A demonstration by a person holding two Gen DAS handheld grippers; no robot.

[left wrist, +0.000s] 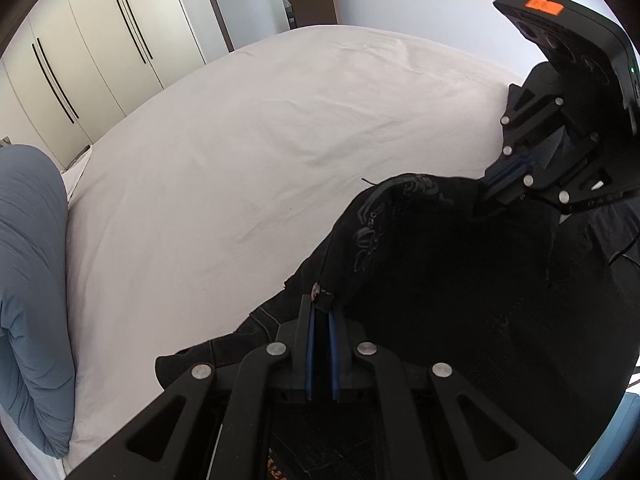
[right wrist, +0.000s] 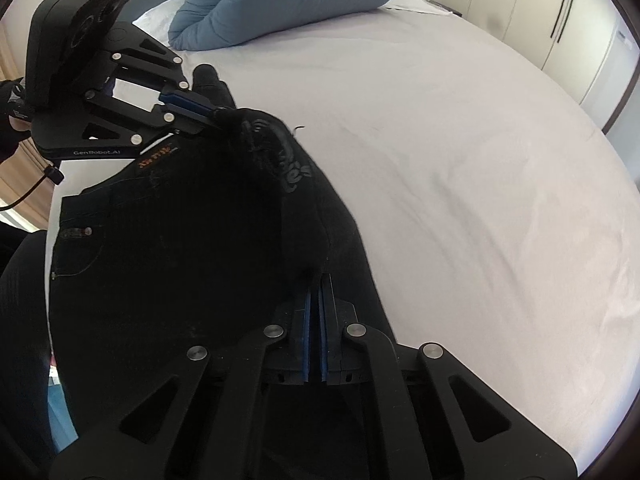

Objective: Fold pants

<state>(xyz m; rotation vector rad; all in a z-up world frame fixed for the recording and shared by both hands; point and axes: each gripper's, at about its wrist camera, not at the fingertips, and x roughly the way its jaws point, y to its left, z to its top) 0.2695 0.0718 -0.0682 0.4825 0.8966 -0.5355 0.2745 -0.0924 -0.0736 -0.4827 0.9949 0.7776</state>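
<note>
- Black pants (left wrist: 440,280): on the white bed (left wrist: 260,140), a lifted edge stretched between my two tongs.
- My left gripper (left wrist: 322,300): clamped on that edge.
- My right gripper (right wrist: 320,280): apparently pinching the same edge; dark fabric blurs the contact.

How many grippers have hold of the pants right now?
2. The left gripper is shut on the black pants at a raised edge near the bed's side; the right gripper is shut on the same lifted fold, further along. Both show in each wrist view.
</note>
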